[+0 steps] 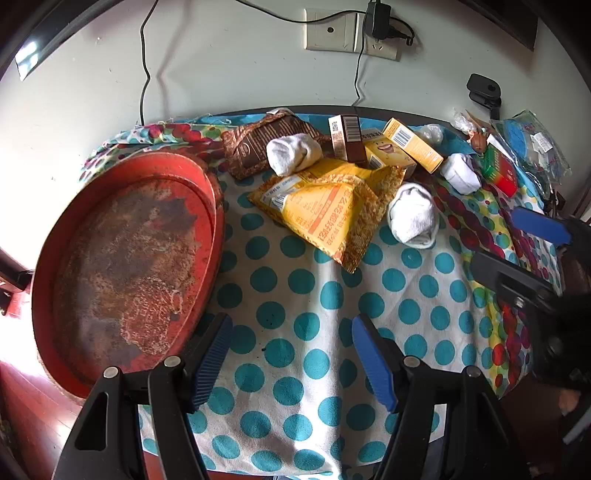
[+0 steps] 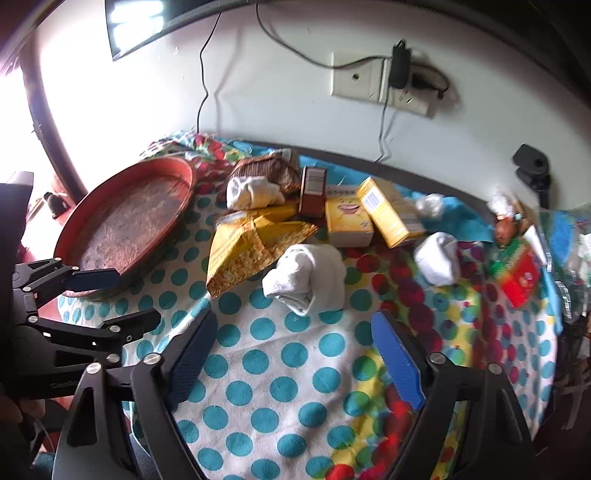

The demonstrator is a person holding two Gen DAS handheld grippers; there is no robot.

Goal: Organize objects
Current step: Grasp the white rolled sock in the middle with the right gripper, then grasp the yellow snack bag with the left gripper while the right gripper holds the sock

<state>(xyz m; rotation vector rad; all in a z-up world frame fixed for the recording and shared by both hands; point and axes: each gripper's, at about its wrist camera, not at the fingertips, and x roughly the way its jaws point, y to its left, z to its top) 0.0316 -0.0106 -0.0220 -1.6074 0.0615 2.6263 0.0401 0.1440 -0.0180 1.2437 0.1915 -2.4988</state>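
The rolled white sock [image 2: 308, 275] lies just ahead of the right hand-held gripper [image 2: 295, 350] (jaws spread, empty). The left hand-held gripper [image 1: 291, 354], also spread, hovers beside the red tray [image 1: 44, 280] at the bench's left edge.

Ahead of me stands a pale wall [image 1: 229, 70] with a cream socket plate [image 1: 330, 30], a black adapter [image 1: 380, 18] plugged in beside it and thin black cables [image 1: 144, 66] trailing down. Hard daylight blows out the left side [image 2: 22, 110]. Reddish wooden floor [image 1: 33, 413] shows below the table's dark edge [image 1: 369, 109], which meets the wall.
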